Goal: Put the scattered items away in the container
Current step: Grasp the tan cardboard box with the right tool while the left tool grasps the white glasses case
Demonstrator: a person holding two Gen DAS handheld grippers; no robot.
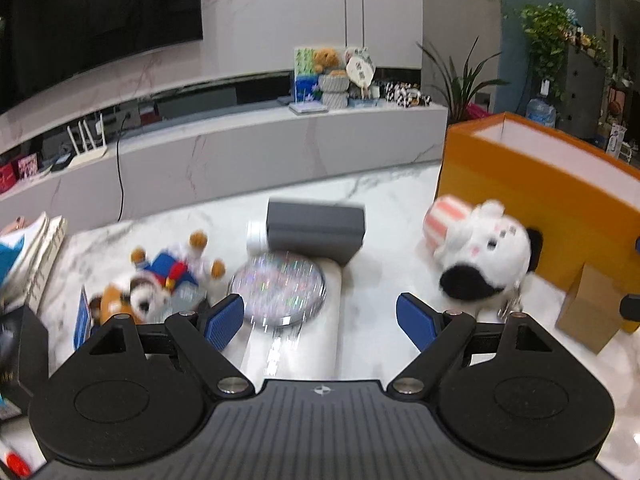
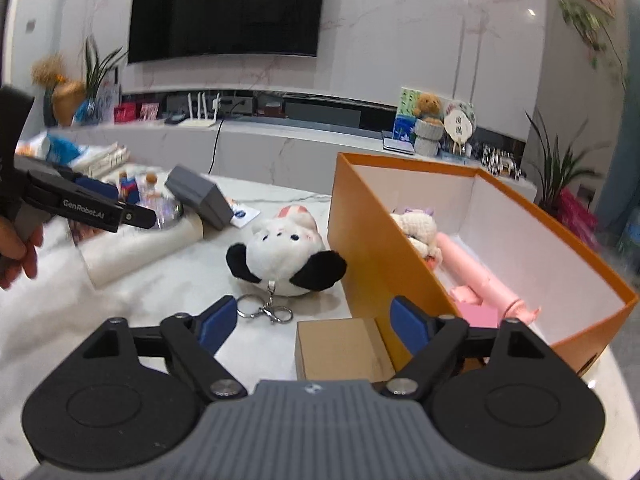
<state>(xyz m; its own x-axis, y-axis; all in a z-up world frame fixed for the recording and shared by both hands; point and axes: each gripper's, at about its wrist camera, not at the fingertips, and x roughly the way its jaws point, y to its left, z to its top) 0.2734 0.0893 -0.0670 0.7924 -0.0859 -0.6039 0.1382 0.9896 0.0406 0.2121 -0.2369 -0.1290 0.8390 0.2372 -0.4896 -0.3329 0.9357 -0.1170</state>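
Both grippers empty, jaws wide apart: my left gripper (image 1: 320,318) over the glittery round disc (image 1: 280,288), my right gripper (image 2: 310,322) above the small cardboard box (image 2: 340,346). Panda plush (image 2: 286,258) lies on the marble table (image 2: 168,280) just beside the orange box (image 2: 380,256), which holds pink items (image 2: 480,284).

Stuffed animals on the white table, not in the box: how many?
2: the black-eared white plush beside the orange box, and the bear plush left of the glittery disc. Others may hide.
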